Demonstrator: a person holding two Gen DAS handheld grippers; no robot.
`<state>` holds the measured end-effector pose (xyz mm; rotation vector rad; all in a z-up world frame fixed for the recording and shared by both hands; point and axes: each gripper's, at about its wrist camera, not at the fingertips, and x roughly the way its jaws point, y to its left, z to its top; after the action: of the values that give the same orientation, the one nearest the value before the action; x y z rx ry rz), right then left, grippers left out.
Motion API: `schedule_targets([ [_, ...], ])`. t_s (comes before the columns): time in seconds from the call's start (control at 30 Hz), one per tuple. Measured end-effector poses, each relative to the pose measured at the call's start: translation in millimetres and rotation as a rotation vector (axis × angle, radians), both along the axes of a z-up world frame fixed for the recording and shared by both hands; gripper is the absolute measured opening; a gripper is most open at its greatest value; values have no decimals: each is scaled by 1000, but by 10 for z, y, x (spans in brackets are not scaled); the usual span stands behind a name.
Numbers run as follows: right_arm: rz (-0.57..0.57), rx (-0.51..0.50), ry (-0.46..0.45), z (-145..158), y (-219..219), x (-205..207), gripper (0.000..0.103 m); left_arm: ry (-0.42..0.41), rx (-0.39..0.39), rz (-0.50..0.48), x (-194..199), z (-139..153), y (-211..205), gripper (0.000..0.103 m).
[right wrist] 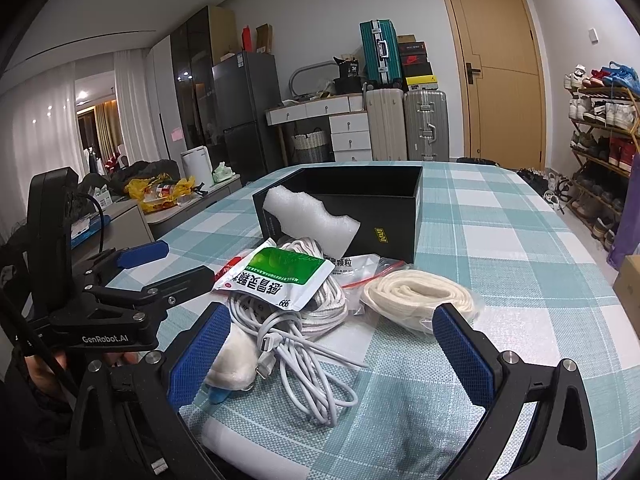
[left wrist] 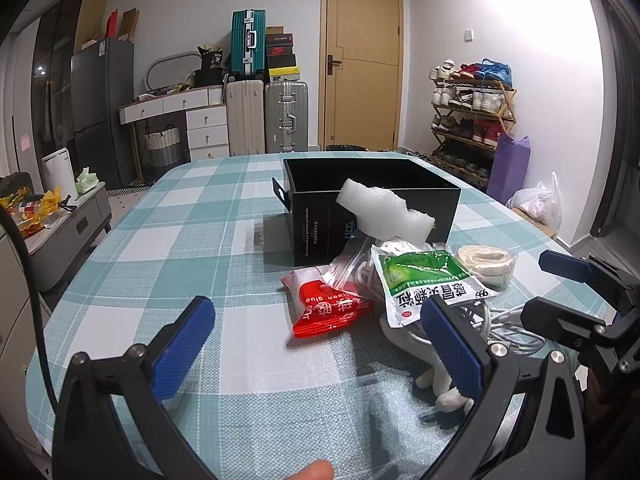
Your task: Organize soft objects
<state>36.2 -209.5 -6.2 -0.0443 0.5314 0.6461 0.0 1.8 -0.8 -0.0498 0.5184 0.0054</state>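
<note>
Blue-padded and spread wide, your right gripper (right wrist: 332,354) hovers empty over the checked tablecloth (right wrist: 500,240), its jaws straddling the white cable tangle (right wrist: 304,364) directly ahead and just below. Your left gripper (left wrist: 316,348), equally open and empty, sits further left, facing a red packet (left wrist: 326,312); the right is nearer the cable. The loops sprawl loosely, roughly along your line of reach, beside a plush white toy (right wrist: 234,364). Beyond lie a green-and-white sachet (right wrist: 276,280), a bagged cream strap coil (right wrist: 420,294), then white foam (right wrist: 312,216) leaning against the open black box (right wrist: 400,216), likely the destination.
</note>
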Motion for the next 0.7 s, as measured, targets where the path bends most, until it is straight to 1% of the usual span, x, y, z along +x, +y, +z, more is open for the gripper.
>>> schedule_targets([
  [0.7, -18, -18, 18, -38, -5, 42, 103, 1, 5, 0, -4, 4, -1, 103],
])
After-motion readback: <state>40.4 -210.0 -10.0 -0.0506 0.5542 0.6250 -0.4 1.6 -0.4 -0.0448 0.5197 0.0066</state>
